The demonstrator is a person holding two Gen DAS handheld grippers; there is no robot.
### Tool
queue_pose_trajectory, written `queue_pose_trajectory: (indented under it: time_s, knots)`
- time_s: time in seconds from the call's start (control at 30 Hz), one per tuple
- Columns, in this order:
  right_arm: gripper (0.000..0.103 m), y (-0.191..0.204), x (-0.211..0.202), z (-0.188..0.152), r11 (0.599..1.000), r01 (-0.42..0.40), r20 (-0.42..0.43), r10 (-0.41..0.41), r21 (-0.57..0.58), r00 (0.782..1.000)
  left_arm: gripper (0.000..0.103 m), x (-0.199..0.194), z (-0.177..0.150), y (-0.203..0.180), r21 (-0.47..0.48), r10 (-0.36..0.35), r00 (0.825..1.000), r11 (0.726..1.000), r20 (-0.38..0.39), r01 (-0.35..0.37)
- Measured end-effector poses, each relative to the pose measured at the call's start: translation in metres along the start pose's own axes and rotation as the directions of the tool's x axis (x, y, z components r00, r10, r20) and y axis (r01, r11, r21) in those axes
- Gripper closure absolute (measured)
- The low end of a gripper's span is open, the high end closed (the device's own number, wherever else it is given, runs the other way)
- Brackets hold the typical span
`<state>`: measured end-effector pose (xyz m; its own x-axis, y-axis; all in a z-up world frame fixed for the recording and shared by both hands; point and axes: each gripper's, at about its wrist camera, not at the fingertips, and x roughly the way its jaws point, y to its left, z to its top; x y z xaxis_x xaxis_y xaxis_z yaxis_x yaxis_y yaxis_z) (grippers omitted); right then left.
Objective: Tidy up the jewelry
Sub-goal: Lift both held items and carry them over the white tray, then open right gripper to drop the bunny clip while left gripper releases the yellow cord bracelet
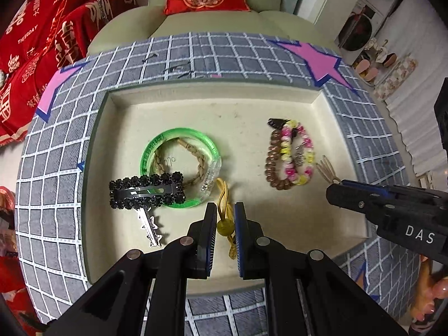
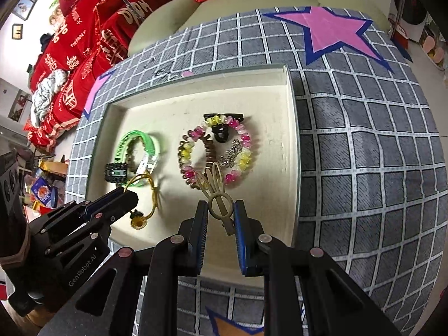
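A cream tray (image 1: 212, 88) lies on a grey checked cloth. My left gripper (image 1: 226, 210) is shut on a yellow elastic hair tie (image 1: 224, 193) with an amber bead, low over the tray's near side. The right wrist view shows the tie (image 2: 152, 193) dangling from that gripper (image 2: 133, 196). My right gripper (image 2: 221, 207) is shut on a beige ear-shaped hair clip (image 2: 219, 193), just above the tray (image 2: 288, 128) beside the pink-yellow bead bracelet (image 2: 240, 140). In the left wrist view the right gripper (image 1: 333, 189) comes in from the right with the clip's prongs (image 1: 326, 168) sticking out.
The tray holds a green bangle (image 1: 179, 134) around a braided cord bracelet (image 1: 200, 168), a black rhinestone clip (image 1: 145, 193), a silver star pin (image 1: 149, 226), and brown (image 1: 273, 162) and pink-yellow (image 1: 301, 151) bead bracelets. Pink stars (image 2: 330, 30) mark the cloth. Red cushions lie behind.
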<state>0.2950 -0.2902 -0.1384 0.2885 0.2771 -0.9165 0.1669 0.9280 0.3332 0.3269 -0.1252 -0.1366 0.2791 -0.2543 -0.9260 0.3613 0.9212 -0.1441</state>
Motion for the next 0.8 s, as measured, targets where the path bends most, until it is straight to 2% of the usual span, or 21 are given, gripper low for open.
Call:
queue_pose_trajectory:
  time_s: [0.33,0.57,0.63,0.8]
  knots:
    - [0.083,-0.003,0.03,0.007,1.0,0.026,-0.043,-0.026,0.008,0.999,0.082,0.024,-0.003,0.005,0.011,0.07,0.996,0.997,-0.045,-0.07]
    - [0.082,-0.001,0.035,0.008,1.0,0.026,-0.044,-0.026,0.002,0.999,0.082,0.027,-0.003,-0.003,0.062,0.121,0.992,0.991,-0.04,-0.118]
    - [0.079,0.0,0.035,0.008,1.0,0.024,-0.046,-0.024,-0.002,0.999,0.082,0.026,-0.003,-0.004,0.064,0.127,0.991,0.99,-0.041,-0.124]
    - [0.054,0.004,0.034,0.008,1.0,0.013,-0.045,-0.013,0.0,0.999,0.082,0.025,-0.003,-0.004,0.059,0.135,0.99,0.989,-0.046,-0.132]
